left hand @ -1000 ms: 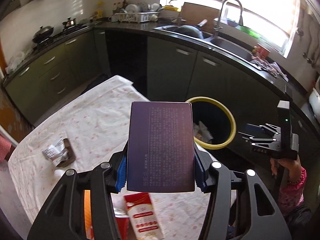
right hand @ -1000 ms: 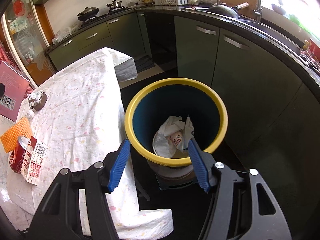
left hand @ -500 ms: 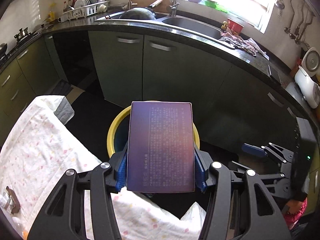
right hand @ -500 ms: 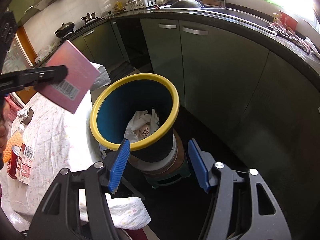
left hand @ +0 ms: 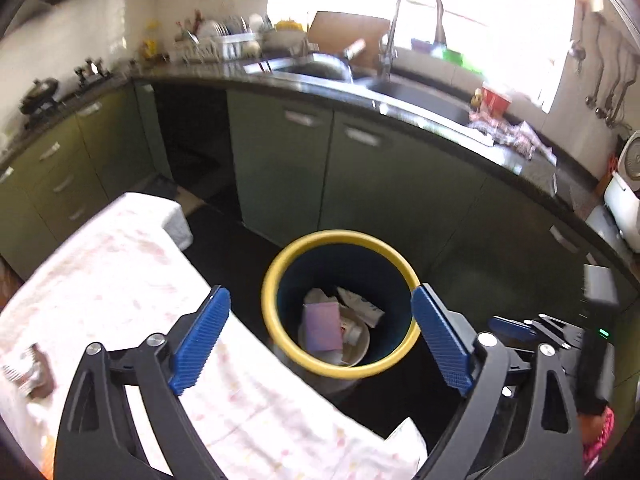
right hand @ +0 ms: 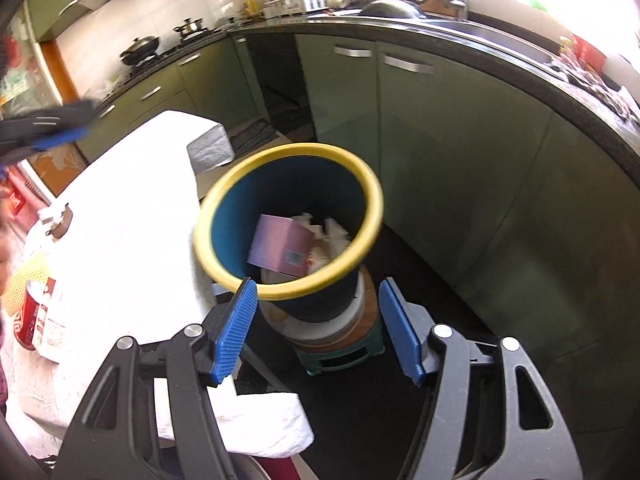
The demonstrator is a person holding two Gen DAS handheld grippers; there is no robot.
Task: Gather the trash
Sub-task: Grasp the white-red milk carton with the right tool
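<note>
The yellow-rimmed blue trash bin (left hand: 276,264) stands on the floor beside the table; it also shows in the right wrist view (right hand: 372,216). The purple box (left hand: 322,326) lies inside it on crumpled white paper, also seen in the right wrist view (right hand: 278,248). My left gripper (left hand: 320,338) is open and empty above the bin. My right gripper (right hand: 318,328) is open and empty, just in front of the bin's near side. A crumpled wrapper (left hand: 28,368) lies on the table at the left. A red can (right hand: 26,312) and a carton (right hand: 50,328) lie at the table's near end.
The table with a white flowered cloth (left hand: 120,276) is left of the bin. Green cabinets (left hand: 380,184) under a dark counter with a sink (left hand: 416,94) run behind. The bin stands on a small stool (right hand: 340,354). An orange cloth (right hand: 28,272) lies near the can.
My left gripper carried the purple box from over the table to the bin and opened; the box now lies in the bin. The right gripper drew back a little.
</note>
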